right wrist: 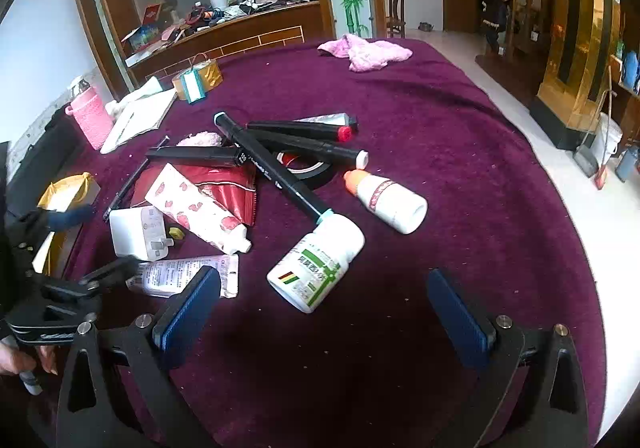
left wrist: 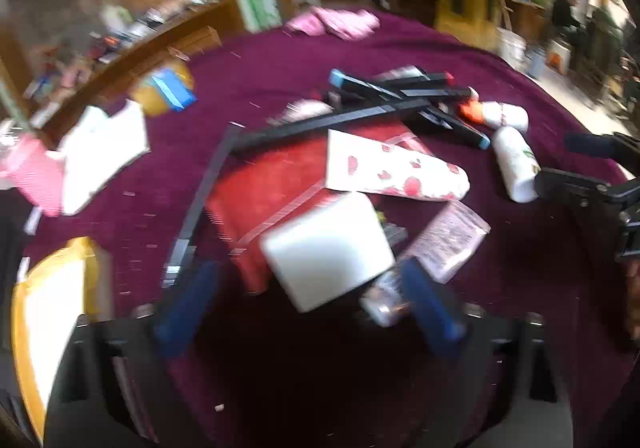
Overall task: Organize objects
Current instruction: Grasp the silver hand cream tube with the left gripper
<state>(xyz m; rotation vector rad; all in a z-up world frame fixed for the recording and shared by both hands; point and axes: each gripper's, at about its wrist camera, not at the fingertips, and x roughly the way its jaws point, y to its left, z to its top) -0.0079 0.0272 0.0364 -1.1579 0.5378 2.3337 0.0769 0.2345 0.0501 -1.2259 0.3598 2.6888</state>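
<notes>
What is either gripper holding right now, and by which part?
Nothing is held. The left gripper is open, fingers either side of the white charger block without closing on it. The right gripper is open above the tablecloth.

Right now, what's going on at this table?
A person holds a gripper in each hand over a pile of clutter on a purple tablecloth. The left gripper, jaws open, hangs by the white charger block and a small tube. The right gripper, jaws open, faces the green-labelled pill bottle. Neither holds anything.

Home: bed (right wrist: 460, 136), cluttered counter (right wrist: 224, 28)
</notes>
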